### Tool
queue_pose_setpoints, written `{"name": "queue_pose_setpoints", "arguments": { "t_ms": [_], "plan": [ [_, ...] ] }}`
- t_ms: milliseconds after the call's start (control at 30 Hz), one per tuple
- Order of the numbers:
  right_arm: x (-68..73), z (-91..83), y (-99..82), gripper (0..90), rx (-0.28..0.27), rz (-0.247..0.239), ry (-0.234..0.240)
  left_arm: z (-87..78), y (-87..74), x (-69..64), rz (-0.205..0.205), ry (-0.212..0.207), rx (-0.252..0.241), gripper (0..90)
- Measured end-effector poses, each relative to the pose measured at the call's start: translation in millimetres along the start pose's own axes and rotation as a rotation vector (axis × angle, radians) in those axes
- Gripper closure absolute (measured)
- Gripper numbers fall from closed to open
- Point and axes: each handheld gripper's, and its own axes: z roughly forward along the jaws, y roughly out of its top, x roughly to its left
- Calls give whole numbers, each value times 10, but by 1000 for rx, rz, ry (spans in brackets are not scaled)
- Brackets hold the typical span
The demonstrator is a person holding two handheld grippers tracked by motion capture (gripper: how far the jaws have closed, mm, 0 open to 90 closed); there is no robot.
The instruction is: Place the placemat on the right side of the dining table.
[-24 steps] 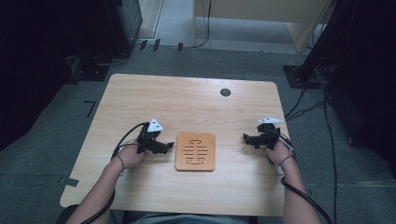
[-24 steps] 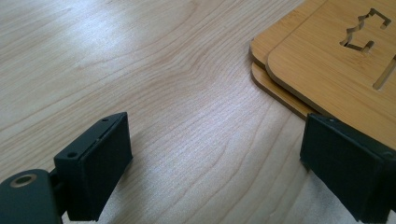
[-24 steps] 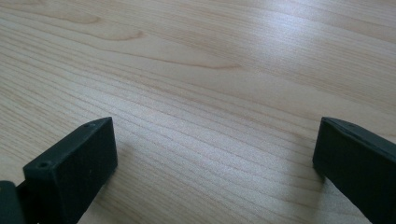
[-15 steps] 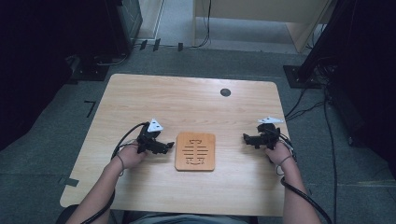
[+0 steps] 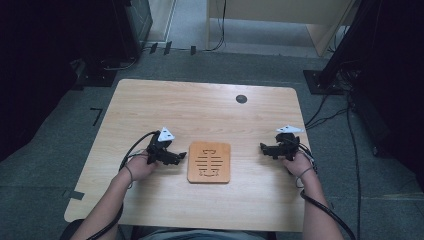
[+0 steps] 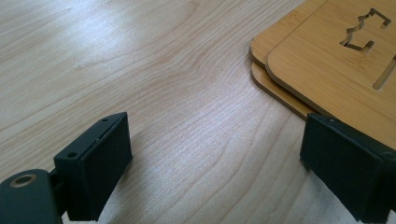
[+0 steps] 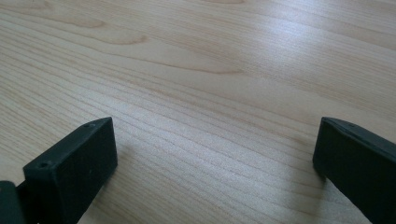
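Two stacked wooden trivets lie midway along the desk, nearer its front edge. The left gripper rests just beside them, the right gripper apart; both jaws spread wide, empty

Left gripper and right gripper rest low, fingers spread wide.

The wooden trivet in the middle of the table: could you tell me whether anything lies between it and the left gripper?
Nothing visible does. The left gripper sits just beside the trivet, jaws open, with bare table between them. One jaw already reaches the trivet's near edge in the left gripper view.
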Motion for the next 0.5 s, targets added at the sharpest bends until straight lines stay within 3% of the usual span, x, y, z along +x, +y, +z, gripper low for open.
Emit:
{"name": "queue_pose_setpoints", "arguments": {
  "t_ms": [500],
  "plan": [
    [-2, 37, 37, 0, -1, 7, -11, 43, 40, 44, -17, 17, -4, 80]
  ]
}}
